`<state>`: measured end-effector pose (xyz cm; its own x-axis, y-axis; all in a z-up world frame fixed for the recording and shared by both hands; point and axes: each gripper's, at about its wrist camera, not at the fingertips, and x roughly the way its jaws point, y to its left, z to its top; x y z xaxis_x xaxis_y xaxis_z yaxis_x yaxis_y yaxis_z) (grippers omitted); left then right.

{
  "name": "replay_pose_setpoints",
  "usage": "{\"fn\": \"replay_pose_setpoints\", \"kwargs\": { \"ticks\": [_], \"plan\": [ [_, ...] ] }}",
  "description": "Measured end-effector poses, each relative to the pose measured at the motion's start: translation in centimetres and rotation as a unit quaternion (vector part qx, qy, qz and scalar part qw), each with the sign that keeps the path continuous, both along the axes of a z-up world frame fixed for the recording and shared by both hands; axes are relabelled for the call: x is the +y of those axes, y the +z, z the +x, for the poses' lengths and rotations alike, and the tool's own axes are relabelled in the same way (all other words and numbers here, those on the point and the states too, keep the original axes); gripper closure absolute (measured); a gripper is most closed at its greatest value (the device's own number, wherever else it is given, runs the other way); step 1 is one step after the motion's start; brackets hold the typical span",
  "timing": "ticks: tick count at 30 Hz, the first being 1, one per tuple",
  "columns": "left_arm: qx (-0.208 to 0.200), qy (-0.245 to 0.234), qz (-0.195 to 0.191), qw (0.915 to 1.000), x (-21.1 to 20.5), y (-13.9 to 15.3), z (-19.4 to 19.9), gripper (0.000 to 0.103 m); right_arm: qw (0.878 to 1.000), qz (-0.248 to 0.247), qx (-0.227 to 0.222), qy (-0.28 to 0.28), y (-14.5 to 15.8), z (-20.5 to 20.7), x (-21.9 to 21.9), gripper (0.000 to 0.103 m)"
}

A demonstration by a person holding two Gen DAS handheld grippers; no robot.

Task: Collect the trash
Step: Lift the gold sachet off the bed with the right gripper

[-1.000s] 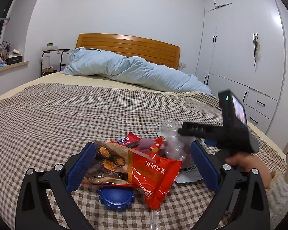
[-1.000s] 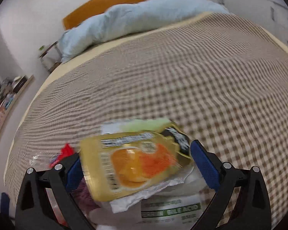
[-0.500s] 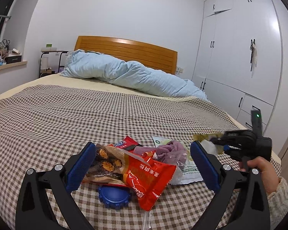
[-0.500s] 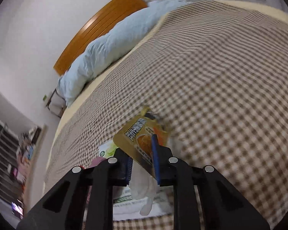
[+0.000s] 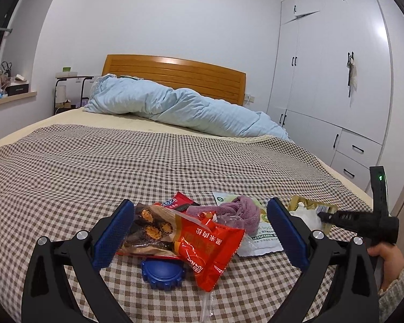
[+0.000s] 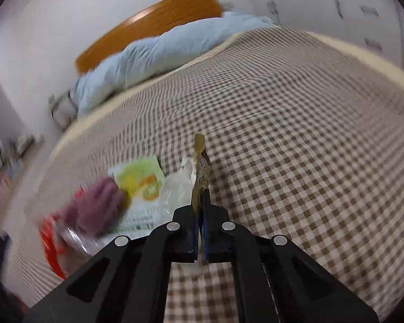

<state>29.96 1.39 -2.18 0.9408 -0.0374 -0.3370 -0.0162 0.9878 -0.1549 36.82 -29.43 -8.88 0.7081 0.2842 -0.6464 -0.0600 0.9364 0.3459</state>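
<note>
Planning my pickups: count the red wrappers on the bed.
2. A large red wrapper lies at the near edge of the pile; a small red wrapper peeks out behind it. More may be buried underneath.

Rumpled blue duvet (image 5: 180, 107), white wardrobe (image 5: 334, 80)

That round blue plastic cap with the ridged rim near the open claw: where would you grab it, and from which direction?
Grip the round blue ridged cap across its rim, coming down from above. It lies flat on the checked bedspread, so only the edge offers two opposite faces. The red snack wrapper overlaps its far side, so the open left gripper would probably do best closing on its left and right edges.
</note>
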Motion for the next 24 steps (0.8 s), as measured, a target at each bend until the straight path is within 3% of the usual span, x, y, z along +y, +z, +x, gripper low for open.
{"fn": "replay_pose_setpoints", "kwargs": {
  "ticks": [3, 8, 10, 11, 12, 16, 21, 24],
  "plan": [
    [0.002, 0.000, -0.002, 1.0000, -0.1, 0.0, 0.1, 0.007, 0.999, -0.039, -0.013, 0.004, 0.1, 0.5, 0.9, 0.098],
    [0.000, 0.001, 0.001, 1.0000, -0.2, 0.0, 0.2, 0.007, 0.999, -0.031, -0.011, 0.010, -0.8, 2.7, 1.0, 0.095],
    [0.001, 0.001, 0.001, 1.0000, -0.2, 0.0, 0.3, 0.007, 1.000, -0.022, -0.012, 0.011, -0.5, 3.0, 0.9, 0.081],
    [0.002, 0.001, 0.000, 1.0000, -0.2, 0.0, 0.3, 0.007, 1.000, -0.017, -0.014, 0.010, -0.3, 3.5, 1.0, 0.062],
    [0.002, 0.001, 0.000, 1.0000, -0.2, -0.1, 0.4, 0.007, 1.000, -0.014, -0.018, 0.013, -0.1, 3.7, 1.1, 0.055],
    [0.003, 0.001, 0.001, 1.0000, -0.3, -0.1, 0.5, 0.008, 1.000, 0.003, -0.007, 0.025, -0.2, 5.1, 1.6, 0.055],
    [0.005, -0.001, 0.002, 1.0000, -0.5, -0.2, 0.6, 0.007, 0.998, 0.066, 0.016, 0.005, -0.9, 5.9, 0.5, 0.055],
    [0.006, -0.003, 0.004, 1.0000, -0.7, -0.3, 0.7, 0.008, 0.991, 0.128, 0.037, -0.024, -1.6, 6.3, -1.0, 0.055]
  ]
}}
